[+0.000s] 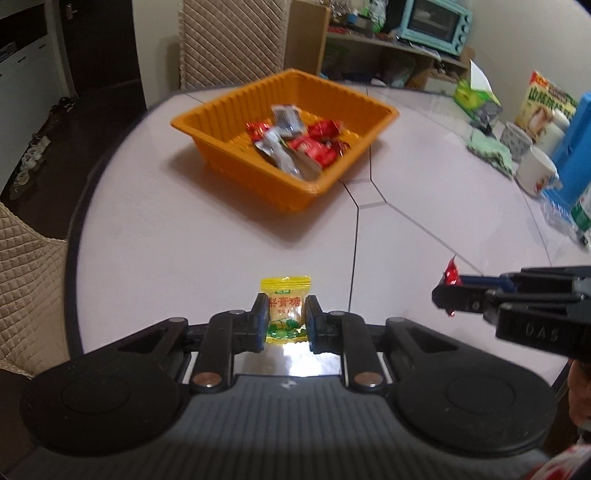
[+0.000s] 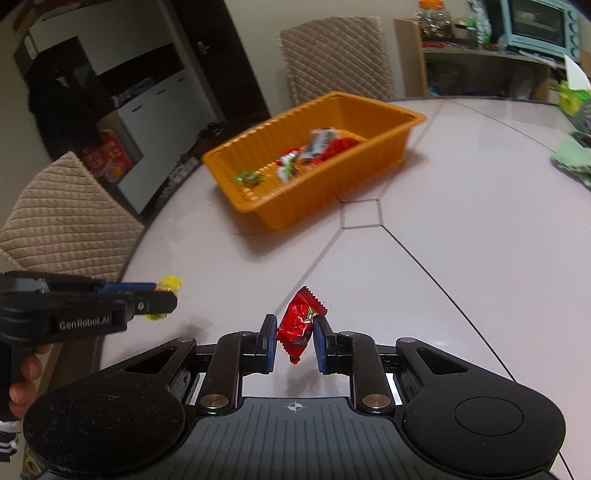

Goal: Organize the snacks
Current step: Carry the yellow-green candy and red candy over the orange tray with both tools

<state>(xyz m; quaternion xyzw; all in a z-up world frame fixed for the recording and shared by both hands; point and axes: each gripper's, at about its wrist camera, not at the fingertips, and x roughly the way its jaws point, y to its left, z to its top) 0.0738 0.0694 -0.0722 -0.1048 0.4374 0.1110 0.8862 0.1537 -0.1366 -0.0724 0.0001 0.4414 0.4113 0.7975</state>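
My left gripper [image 1: 286, 317] is shut on a yellow candy packet [image 1: 286, 308] with a green bottom, held above the pale table [image 1: 184, 240]. My right gripper [image 2: 295, 334] is shut on a red candy wrapper [image 2: 299, 325], tilted between the blue pads. Each gripper shows in the other's view: the right gripper [image 1: 448, 295] with the red wrapper [image 1: 452, 275] at the right edge, the left gripper [image 2: 162, 299] with the yellow packet [image 2: 170, 282] at the left. Ahead stands an orange tray [image 1: 258, 177] holding several red and silver snacks [image 1: 314, 142]. In the right wrist view, the orange tray [image 2: 332, 199] also holds green-wrapped candies [image 2: 251, 178].
Padded chairs [image 2: 62, 218] stand around the round table's left and far sides. Mugs [image 1: 535, 171], a green cloth [image 1: 489, 151], a blue box [image 1: 578, 147] and cartons crowd the table's right edge. A shelf with a teal oven [image 1: 436, 22] lies behind. A hand [image 2: 22, 380] grips the left handle.
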